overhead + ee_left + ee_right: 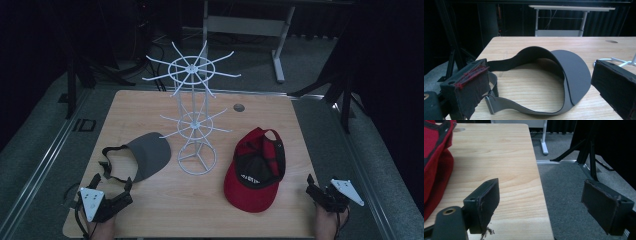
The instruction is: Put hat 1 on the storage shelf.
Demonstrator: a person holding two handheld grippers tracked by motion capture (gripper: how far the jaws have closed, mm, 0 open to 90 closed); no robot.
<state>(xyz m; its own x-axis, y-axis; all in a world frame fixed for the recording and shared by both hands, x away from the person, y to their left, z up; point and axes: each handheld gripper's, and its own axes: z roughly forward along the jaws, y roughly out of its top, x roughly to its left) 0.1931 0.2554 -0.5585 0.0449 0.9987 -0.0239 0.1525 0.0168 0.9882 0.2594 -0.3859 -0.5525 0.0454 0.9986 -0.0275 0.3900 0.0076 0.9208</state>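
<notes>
Both grippers, left (111,192) and right (316,190), gaped empty; the visor (147,155) strap looked floppy and might slip, or snag the rack (195,115).

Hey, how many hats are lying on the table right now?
2. A grey visor lies left of the white wire rack, and a red cap lies upside down to its right. Nothing hangs on the rack.

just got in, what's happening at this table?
Nothing is held yet. A person has the left gripper open near the grey visor, and the right gripper open at the table's right edge beside the red cap. Both hats lie flat either side of the white wire rack, whose hooks are bare.
</notes>
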